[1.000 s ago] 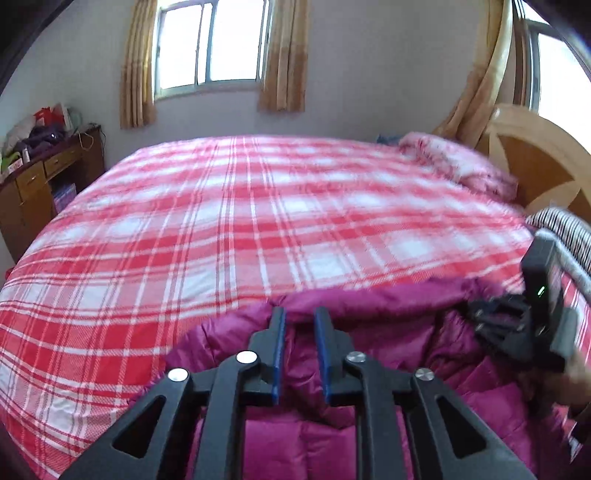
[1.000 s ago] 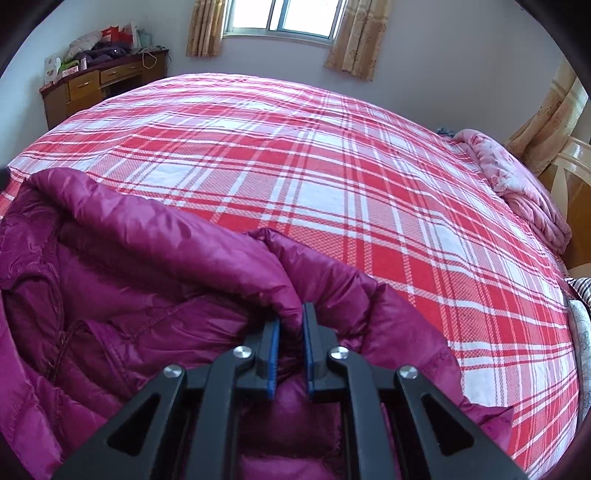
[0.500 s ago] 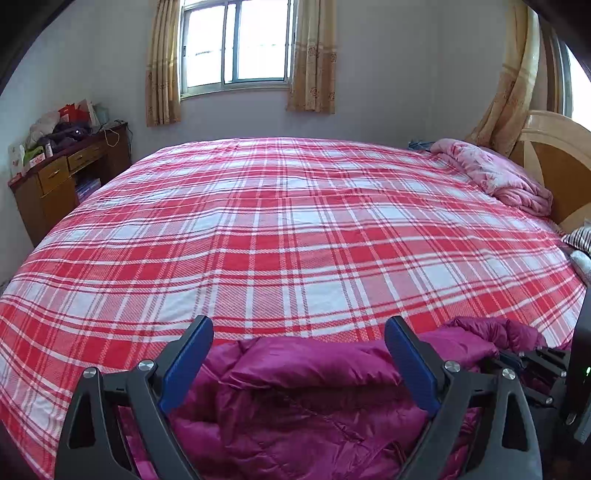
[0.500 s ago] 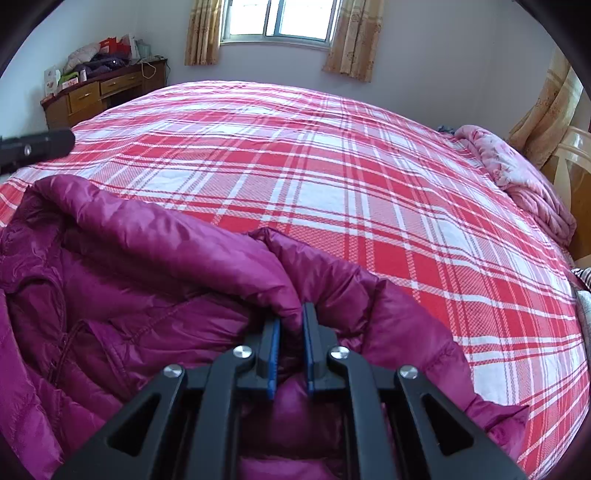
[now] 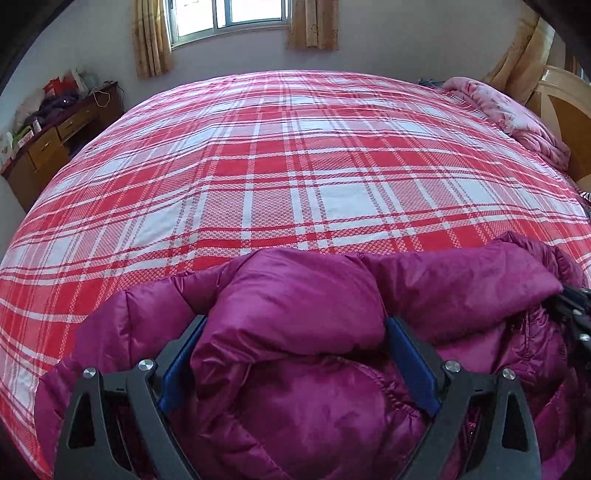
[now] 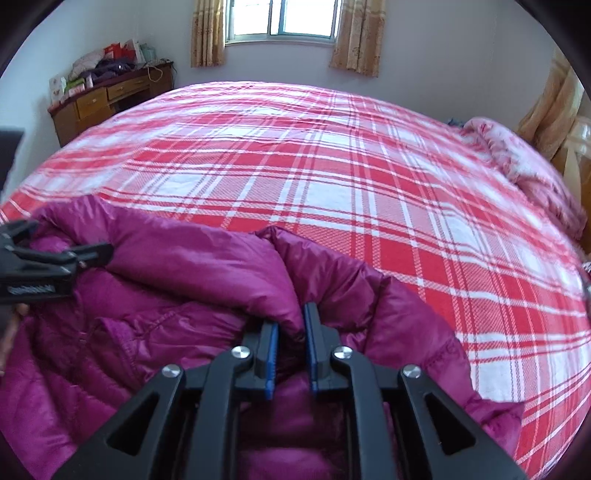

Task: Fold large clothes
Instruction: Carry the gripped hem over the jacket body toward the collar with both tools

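A magenta puffer jacket [image 5: 295, 302] lies bunched at the near edge of a bed with a red and white plaid cover [image 5: 295, 177]. My left gripper [image 5: 293, 325] is open wide, its blue pads on either side of a puffy fold of the jacket, not squeezing it. My right gripper [image 6: 290, 325] is shut on a fold of the jacket [image 6: 207, 266] near its right end. The left gripper also shows at the left edge of the right wrist view [image 6: 55, 258]. The right gripper shows at the right edge of the left wrist view [image 5: 572, 314].
A pink quilt [image 5: 509, 118] is heaped at the far right by the wooden headboard [image 5: 561, 99]. A wooden desk with clutter [image 5: 48, 136] stands left of the bed. A curtained window [image 5: 229, 14] is on the far wall.
My left gripper has let go of the jacket, opened wide and now straddles a thicker fold. My right gripper has kept its hold, its jaws slightly wider apart now.
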`<state>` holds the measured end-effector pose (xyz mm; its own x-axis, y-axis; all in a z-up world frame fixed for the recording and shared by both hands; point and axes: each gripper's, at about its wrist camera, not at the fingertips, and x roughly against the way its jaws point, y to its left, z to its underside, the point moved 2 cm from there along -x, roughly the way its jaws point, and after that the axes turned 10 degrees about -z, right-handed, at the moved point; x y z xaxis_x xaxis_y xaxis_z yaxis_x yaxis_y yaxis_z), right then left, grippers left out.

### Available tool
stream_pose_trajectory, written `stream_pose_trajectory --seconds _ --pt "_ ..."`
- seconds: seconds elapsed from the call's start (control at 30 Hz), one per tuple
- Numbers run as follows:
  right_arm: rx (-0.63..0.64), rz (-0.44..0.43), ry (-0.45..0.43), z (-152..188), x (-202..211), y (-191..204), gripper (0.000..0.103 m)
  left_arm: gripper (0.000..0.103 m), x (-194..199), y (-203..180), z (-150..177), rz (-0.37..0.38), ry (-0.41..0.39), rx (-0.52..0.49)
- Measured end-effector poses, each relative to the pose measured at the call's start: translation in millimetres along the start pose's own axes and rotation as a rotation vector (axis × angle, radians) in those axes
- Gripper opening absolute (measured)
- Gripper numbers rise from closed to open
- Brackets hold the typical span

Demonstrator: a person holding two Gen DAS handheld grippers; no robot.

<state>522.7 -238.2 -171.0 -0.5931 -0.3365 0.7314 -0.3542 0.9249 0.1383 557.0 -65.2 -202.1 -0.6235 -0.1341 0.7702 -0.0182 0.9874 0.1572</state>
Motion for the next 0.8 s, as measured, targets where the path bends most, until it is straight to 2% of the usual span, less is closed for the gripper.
stream_pose_trajectory --seconds 0.03,0.07,0.1,0.17,0.23,0.3,0.4,0.43,0.5,0.57,0.6,0.67,0.73,0.8 --pt "-0.031 -0.013 -0.018 -1 9 -1 0.035 0.094 0 0 0 0.0 -0.001 0.001" --pt "-0.06 -0.031 -0.056 -3 22 -1 0.05 0.094 -1 -1 0 -0.001 -0.003 0.001" --pt "-0.071 -0.03 -0.099 -6 33 2 0.058 0.094 -1 -1 0 -0.003 -0.004 0.0" --pt "-0.076 -0.001 -0.146 -16 42 11 0.058 0.094 -1 -1 -1 -0.005 -0.006 -0.001" --pt "-0.076 -0.027 -0.15 -28 36 20 0.056 0.094 -1 -1 -1 -0.003 -0.006 0.0" --pt "-0.073 -0.048 -0.118 -35 16 28 0.045 0.094 -2 -2 -1 -0.001 -0.006 0.0" --pt "-0.083 -0.055 -0.035 -29 -22 31 0.041 0.094 0 1 0 0.011 -0.012 0.012" --pt "-0.081 -0.042 -0.013 -21 -33 30 0.04 0.094 3 4 -1 0.021 -0.024 0.029" --pt "-0.081 -0.045 -0.03 -12 -36 27 0.038 0.094 15 15 -1 0.018 -0.068 0.083" --pt "-0.09 -0.06 -0.047 -9 -34 24 0.038 0.094 39 27 -2 -0.009 -0.156 0.146" --pt "-0.092 -0.063 -0.048 -9 -35 24 0.038 0.094 48 29 -4 0.0 -0.182 0.162" --pt "-0.092 -0.062 -0.047 -7 -36 24 0.038 0.094 67 27 -12 0.064 -0.22 0.18" --pt "-0.093 -0.064 -0.051 -7 -36 24 0.038 0.094 78 15 -21 0.115 -0.232 0.153" --pt "-0.104 -0.077 -0.057 -7 -34 21 0.038 0.094 77 1 -27 0.134 -0.225 0.115"
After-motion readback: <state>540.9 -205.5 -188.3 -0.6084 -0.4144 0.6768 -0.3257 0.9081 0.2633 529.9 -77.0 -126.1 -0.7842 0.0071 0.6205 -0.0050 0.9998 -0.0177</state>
